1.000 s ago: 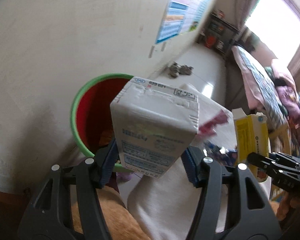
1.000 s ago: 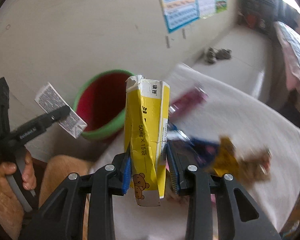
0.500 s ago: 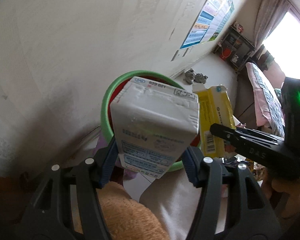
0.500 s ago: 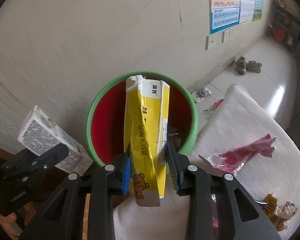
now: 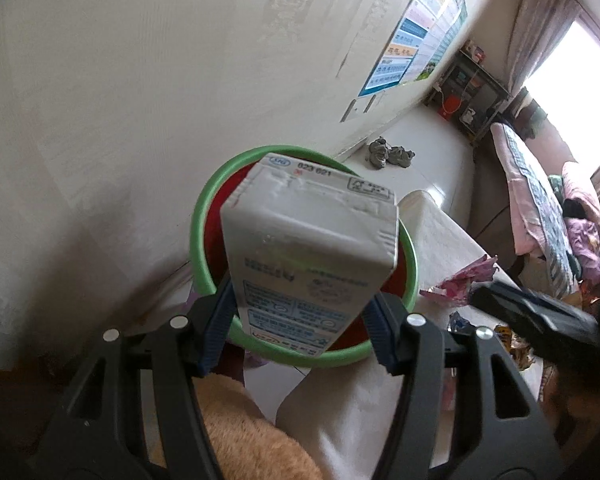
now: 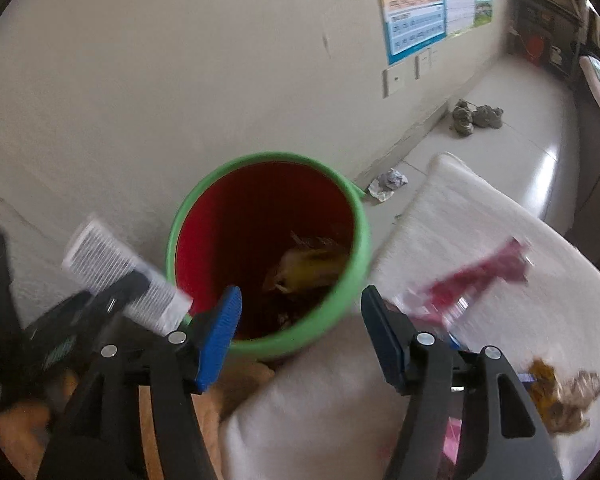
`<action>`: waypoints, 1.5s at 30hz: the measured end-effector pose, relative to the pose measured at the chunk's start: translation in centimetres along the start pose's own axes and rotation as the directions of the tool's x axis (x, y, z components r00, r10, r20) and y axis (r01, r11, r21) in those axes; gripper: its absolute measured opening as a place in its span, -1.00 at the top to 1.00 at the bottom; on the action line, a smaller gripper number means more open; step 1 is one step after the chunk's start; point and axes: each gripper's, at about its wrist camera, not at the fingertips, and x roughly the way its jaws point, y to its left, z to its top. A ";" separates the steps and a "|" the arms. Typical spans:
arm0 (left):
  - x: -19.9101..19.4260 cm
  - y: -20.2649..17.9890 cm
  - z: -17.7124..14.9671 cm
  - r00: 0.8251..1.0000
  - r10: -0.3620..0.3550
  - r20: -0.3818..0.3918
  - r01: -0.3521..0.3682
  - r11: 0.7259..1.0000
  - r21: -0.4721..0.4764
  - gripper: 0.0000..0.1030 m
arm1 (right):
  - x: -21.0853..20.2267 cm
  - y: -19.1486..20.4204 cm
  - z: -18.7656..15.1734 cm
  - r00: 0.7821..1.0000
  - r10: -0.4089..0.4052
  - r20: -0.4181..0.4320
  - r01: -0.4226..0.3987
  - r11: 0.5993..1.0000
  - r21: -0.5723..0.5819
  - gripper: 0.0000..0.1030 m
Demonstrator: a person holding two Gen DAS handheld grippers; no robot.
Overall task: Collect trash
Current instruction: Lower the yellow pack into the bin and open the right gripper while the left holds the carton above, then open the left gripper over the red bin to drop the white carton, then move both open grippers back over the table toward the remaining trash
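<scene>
Plainly the left gripper (image 5: 300, 324) is clenched on a white carton (image 5: 306, 252) at frame center, over the green-rimmed bin (image 6: 268, 256). It looks light, stiff-walled and crushable, best held low across its flat sides. The right gripper (image 6: 300, 320) is released, holding nothing.

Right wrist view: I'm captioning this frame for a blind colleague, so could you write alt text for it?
The open right gripper hovers empty over a red bin with a green rim, a yellow carton lying inside. To the left, the left gripper holds a white carton; to the right, a pink wrapper lies on a white cloth.
</scene>
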 end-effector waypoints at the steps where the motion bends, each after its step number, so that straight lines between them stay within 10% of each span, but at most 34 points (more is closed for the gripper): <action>1: 0.4 -0.3 0.2 1.000 0.004 -0.003 -0.004 1.000 0.012 -0.10 | -0.9 -0.5 -1.0 1.000 -0.002 0.001 0.002 1.000 0.012 -0.19; 15: 4.4 -4.6 2.4 0.996 0.080 -0.030 -0.076 0.988 0.132 -0.11 | -7.2 -5.4 -10.0 0.993 -0.115 0.014 0.113 0.989 0.097 -0.19; 18: 4.8 -4.3 2.6 0.994 0.094 -0.056 -0.089 0.992 0.085 -0.37 | -7.9 -6.2 -10.4 0.993 -0.111 0.027 0.107 0.985 0.133 -0.19; 45: -3.3 -9.5 -5.4 1.000 0.010 -0.024 -0.005 0.980 0.200 -0.58 | -12.2 -10.1 -14.5 0.976 -0.200 0.081 0.174 0.953 0.248 -0.33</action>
